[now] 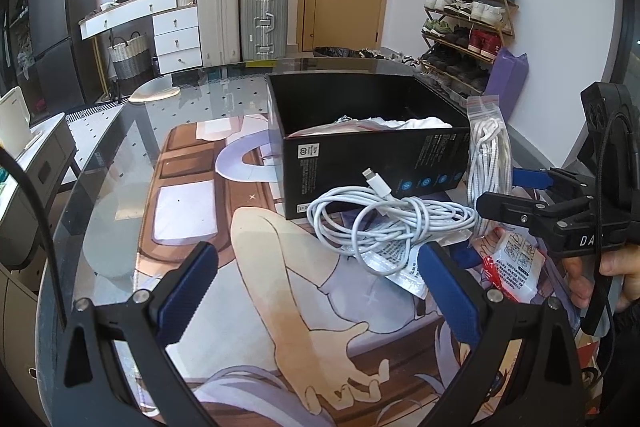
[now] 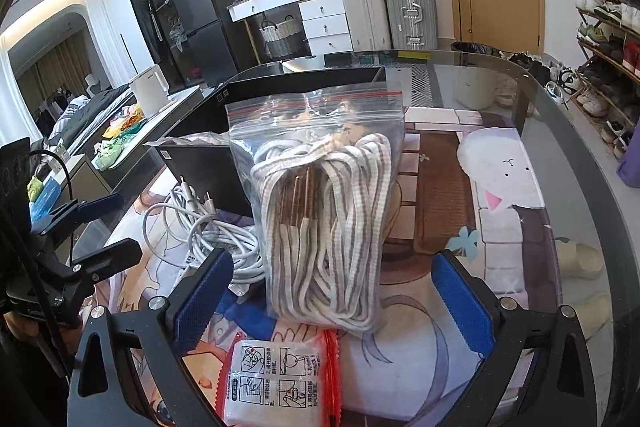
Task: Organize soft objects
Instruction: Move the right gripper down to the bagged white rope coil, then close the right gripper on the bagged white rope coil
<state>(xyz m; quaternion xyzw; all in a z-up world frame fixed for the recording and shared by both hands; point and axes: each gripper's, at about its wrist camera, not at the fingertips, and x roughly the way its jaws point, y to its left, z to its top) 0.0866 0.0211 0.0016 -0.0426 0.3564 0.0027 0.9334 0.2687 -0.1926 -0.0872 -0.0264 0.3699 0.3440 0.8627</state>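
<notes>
A black box (image 1: 372,155) stands open on the table with white soft items inside; it also shows in the right wrist view (image 2: 208,131). A coiled white cable (image 1: 384,223) lies in front of it, also in the right wrist view (image 2: 204,227). A clear zip bag of striped laces (image 2: 324,211) leans upright at the box's right end (image 1: 488,155). A red-edged white packet (image 2: 276,375) lies in front of the bag. My left gripper (image 1: 316,291) is open, just short of the cable. My right gripper (image 2: 332,299) is open, its fingers either side of the bag's base.
A glass table (image 1: 120,155) covers a printed anime mat. Another flat packet (image 1: 400,267) lies under the cable. Suitcases, drawers and a shoe rack (image 1: 468,23) stand behind. The table's right rim (image 2: 568,115) is close to the bag.
</notes>
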